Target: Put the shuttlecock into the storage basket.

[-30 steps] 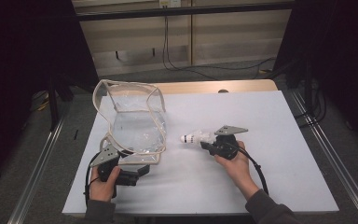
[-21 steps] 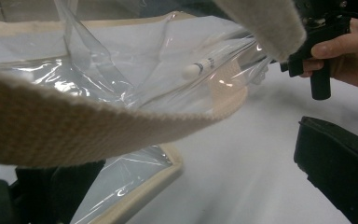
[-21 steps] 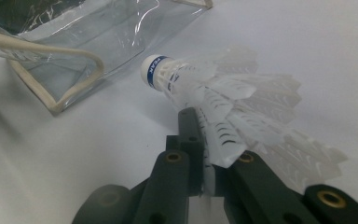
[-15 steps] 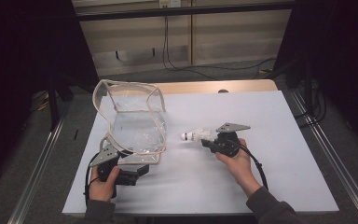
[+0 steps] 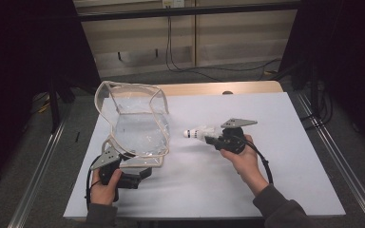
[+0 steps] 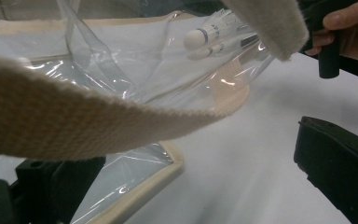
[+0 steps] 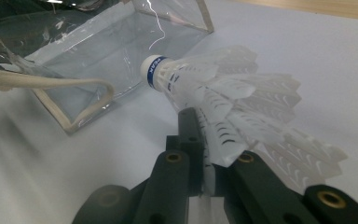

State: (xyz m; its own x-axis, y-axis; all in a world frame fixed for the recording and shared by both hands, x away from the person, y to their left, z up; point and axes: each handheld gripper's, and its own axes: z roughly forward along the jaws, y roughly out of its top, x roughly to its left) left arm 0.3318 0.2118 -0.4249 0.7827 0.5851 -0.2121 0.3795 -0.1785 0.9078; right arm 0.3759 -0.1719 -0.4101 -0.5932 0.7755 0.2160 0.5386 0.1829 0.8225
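High view looks down on a white bench (image 5: pixel 285 156) with a wooden edge at its far side, dark floor and metal rails to either side, and cables trailing along the wall behind. A clear plastic bag (image 5: pixel 135 128) with cream webbing trim stands on the left part of the bench, its mouth open toward the top and its sides sagging a little. Between the bag and the right hand (image 5: pixel 240 159) the bench is bare.

The right gripper (image 5: pixel 214 138) sits above the bench, just right of the bag, and points at it. Its 2 jaws are closed tight on the feather skirt of a white shuttlecock (image 5: pixel 200 132), whose cork nose with a blue band faces the bag. In the right gripper view the shuttlecock (image 7: pixel 223 102) juts up and away from the jaws, feathers pinched between them, and the bag's near corner lies just beyond the cork, apart from it.

The left gripper (image 5: pixel 138 172), held in the left hand (image 5: pixel 105 183), rests low at the bag's near edge. In the left gripper view 1 jaw lies under the bag's plastic base and trim and the other stands well apart on bare bench, so the jaws look open, though the webbing strap (image 6: pixel 98 116) across the lens hides part of them.
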